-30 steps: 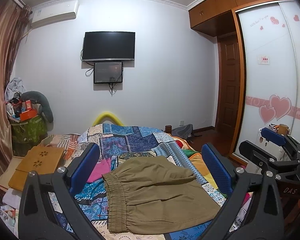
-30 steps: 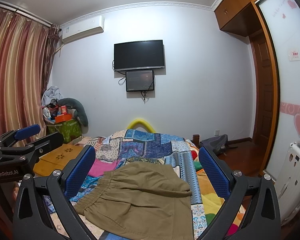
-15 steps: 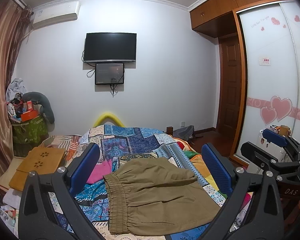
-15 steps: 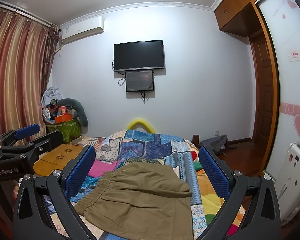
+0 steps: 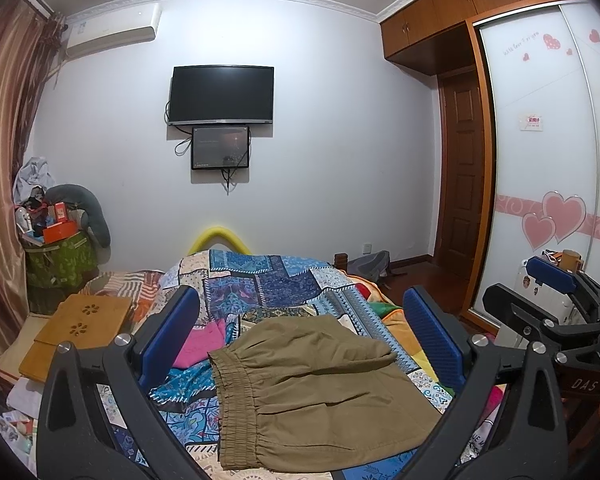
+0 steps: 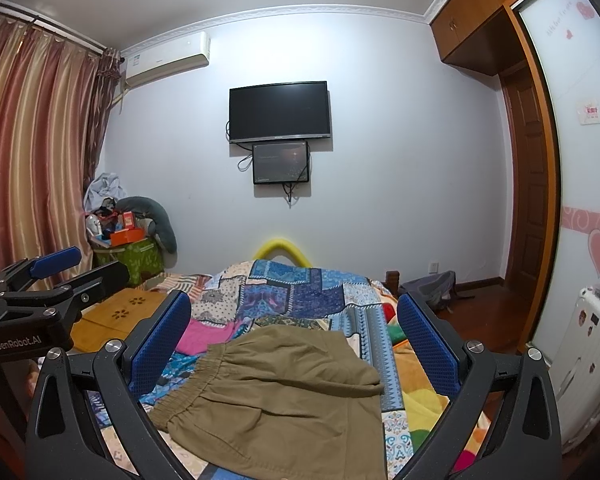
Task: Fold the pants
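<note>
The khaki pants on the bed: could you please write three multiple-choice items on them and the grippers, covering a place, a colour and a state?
1. Where do the khaki pants lie?
A. on the patchwork quilt
B. on the wooden board
C. on the floor

2. What colour are the gripper pads?
A. red
B. blue
C. green

3. How does the left gripper stand?
A. shut on the pants
B. shut on nothing
C. open, holding nothing

Answers: 1 A, quilt shows all around the pants. 2 B, all visible pads are blue. 3 C, its jaws stand wide apart above the pants; the right gripper is likewise open.
</note>
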The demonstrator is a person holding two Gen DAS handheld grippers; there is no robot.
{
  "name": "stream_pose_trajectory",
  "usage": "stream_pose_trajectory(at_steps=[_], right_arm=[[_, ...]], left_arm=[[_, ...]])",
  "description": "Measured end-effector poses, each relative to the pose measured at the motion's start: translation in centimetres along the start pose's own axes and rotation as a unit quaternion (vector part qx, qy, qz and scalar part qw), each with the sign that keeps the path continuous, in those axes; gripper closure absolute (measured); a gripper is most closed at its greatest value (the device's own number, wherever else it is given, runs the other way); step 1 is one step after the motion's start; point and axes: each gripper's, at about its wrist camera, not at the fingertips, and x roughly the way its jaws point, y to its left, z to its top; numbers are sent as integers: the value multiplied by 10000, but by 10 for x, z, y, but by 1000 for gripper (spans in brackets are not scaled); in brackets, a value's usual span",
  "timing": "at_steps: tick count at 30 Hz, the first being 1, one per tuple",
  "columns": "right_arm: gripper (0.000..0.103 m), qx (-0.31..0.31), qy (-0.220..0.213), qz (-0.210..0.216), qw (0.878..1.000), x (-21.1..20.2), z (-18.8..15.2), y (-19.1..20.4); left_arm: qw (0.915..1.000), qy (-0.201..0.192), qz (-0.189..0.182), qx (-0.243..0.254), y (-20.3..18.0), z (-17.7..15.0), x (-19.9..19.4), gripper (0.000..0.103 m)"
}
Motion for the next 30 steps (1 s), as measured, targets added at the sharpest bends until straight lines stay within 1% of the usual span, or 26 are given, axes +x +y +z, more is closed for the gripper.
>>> stream_pose_trajectory(at_steps=[15,21,25,28,30], right_arm=[[1,22,8,-24,10000,0,0,-1],[1,56,71,-48,9999,6,-3,-4],[1,48,227,-136,9996,19,-11,-9],[0,52,437,-201,9988,33,-22,-15],[1,27,612,-259,9978,47,-33,-21]], left_arm=[[10000,42,23,-23,2,-1,2,0],[9999,97,31,12,2,-4,11,0],[9993,382,45,20,4,-13,37,0],[9964,835,-111,-104,14,-27,68,0],[9932,1137,-116,-233,22,-37,89,0]])
